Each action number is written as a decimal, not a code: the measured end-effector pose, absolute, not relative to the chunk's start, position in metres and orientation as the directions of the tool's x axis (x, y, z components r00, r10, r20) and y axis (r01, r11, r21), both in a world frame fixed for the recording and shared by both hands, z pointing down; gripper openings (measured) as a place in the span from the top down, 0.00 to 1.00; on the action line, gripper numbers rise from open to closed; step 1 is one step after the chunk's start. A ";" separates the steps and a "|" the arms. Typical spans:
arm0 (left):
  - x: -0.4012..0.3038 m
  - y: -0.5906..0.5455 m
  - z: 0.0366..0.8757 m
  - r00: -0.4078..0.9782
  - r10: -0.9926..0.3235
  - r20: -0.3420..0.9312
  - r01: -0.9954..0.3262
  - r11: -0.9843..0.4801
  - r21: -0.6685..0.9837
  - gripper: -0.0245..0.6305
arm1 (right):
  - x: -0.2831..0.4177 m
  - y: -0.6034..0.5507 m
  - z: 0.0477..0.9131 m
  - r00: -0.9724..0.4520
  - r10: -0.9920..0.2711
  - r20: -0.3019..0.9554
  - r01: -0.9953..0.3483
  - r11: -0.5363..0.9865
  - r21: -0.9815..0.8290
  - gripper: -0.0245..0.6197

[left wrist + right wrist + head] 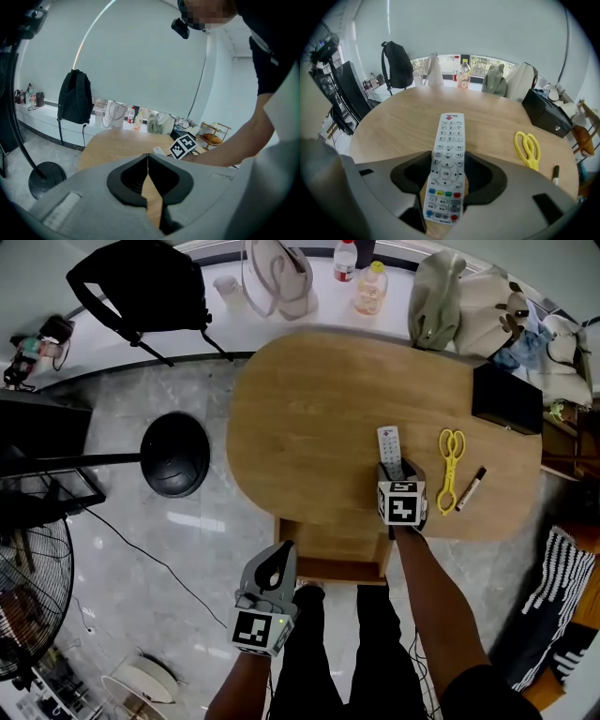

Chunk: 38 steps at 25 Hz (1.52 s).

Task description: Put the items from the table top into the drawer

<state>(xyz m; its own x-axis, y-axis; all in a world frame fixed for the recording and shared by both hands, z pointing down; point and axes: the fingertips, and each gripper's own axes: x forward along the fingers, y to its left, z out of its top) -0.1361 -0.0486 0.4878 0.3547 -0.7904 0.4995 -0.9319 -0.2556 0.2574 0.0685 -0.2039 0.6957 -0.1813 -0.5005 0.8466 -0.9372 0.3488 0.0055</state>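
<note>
A white remote control (pixel 389 446) lies on the oval wooden table (pixel 309 399) near its front edge. My right gripper (pixel 395 471) points steeply down over its near end; in the right gripper view the dark pads (pixel 474 174) sit against both long sides of the remote (pixel 447 154), so it is shut on it. Yellow scissors (pixel 451 465) and a black marker (pixel 471 488) lie just to its right. The drawer (pixel 333 545) stands pulled out under the table's front edge. My left gripper (pixel 278 557) hangs left of the drawer, shut and empty (pixel 148 157).
A black box (pixel 507 397) sits at the table's right end. Bags (pixel 436 298), bottles (pixel 370 287) and a black backpack (pixel 141 282) line the window ledge behind. A round black stand base (pixel 174 454) and a fan (pixel 33 596) stand on the floor to the left.
</note>
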 end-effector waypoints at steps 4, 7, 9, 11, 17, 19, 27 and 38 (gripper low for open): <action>-0.137 -0.039 0.494 0.349 -0.796 0.493 -0.934 -0.254 0.251 0.94 | 0.061 -0.200 0.680 -0.212 -0.536 0.817 -0.924 0.382 0.011 0.62; -0.133 -0.033 0.503 0.350 -0.800 0.487 -0.933 -0.253 0.255 0.94 | 0.060 -0.191 0.661 -0.237 -0.569 0.788 -0.909 0.415 0.027 0.62; -0.139 -0.031 0.517 0.341 -0.805 0.486 -0.937 -0.250 0.244 0.94 | 0.057 -0.181 0.649 -0.249 -0.592 0.767 -0.904 0.426 0.035 0.62; -0.150 -0.031 0.530 0.331 -0.818 0.471 -0.941 -0.245 0.236 0.94 | 0.052 -0.167 0.639 -0.260 -0.611 0.748 -0.899 0.437 0.044 0.62; -0.158 -0.028 0.548 0.411 -0.792 0.452 -0.912 -0.357 0.203 0.94 | 0.046 -0.119 0.620 -0.278 -0.656 0.701 -0.893 0.445 0.063 0.62; -0.158 -0.017 0.556 0.445 -0.755 0.483 -0.895 -0.401 0.197 0.94 | 0.043 -0.098 0.616 -0.283 -0.663 0.693 -0.891 0.450 0.066 0.62; -0.158 0.021 0.598 0.472 -0.715 0.515 -0.876 -0.445 0.186 0.94 | 0.028 -0.024 0.617 -0.359 -0.635 0.684 -0.841 0.538 0.058 0.63; -0.137 0.067 0.615 0.424 -0.754 0.501 -0.905 -0.366 0.216 0.94 | 0.007 0.049 0.666 -0.481 -0.468 0.741 -0.604 0.790 0.107 0.63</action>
<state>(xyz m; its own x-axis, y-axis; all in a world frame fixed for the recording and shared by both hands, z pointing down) -0.1369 0.0668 0.6149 0.4242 -0.7545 0.5009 -0.9054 -0.3657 0.2158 0.0067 0.0490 0.6658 -0.4807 -0.4681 0.7414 -0.6043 0.7896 0.1067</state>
